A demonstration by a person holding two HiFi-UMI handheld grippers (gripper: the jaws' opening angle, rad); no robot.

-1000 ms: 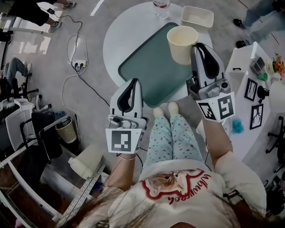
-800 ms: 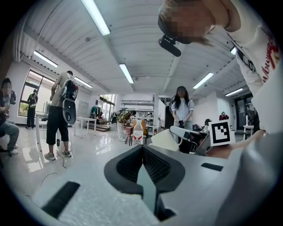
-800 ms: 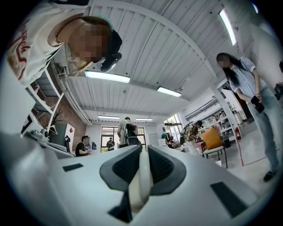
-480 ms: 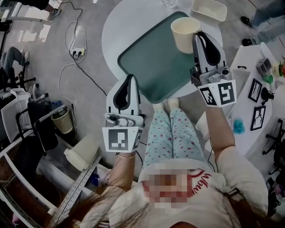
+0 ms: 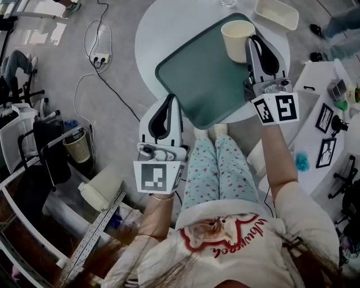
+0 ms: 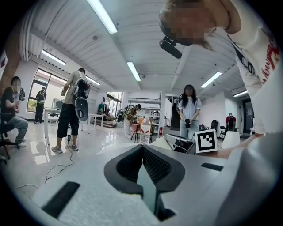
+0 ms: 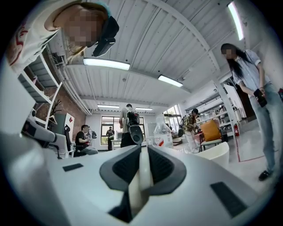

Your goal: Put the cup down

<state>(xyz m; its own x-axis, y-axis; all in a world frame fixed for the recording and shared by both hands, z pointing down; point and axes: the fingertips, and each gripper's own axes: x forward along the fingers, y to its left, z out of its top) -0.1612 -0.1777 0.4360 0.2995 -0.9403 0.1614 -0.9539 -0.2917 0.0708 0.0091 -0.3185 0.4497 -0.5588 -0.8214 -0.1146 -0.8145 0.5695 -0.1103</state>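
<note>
A cream cup (image 5: 236,39) stands upright at the far right corner of the green tray (image 5: 197,84); whether its base touches the tray I cannot tell. My right gripper (image 5: 251,40) is shut on the cup's near rim. In the right gripper view the cup's wall (image 7: 140,176) shows as a pale strip pinched between the jaws of the right gripper (image 7: 141,152). My left gripper (image 5: 170,98) hovers at the tray's near left edge, shut and holding nothing. The left gripper (image 6: 142,148) points level across the table.
The tray lies on a round white table (image 5: 163,34). A water bottle (image 5: 228,3) and a white rectangular tub (image 5: 275,14) stand at the table's far side. A side table (image 5: 315,84) with picture frames is on the right. The person's legs are below the near edge.
My right gripper has carried the cup forward and lower toward the tray's far right corner. The left gripper has stayed by the tray's near edge.
</note>
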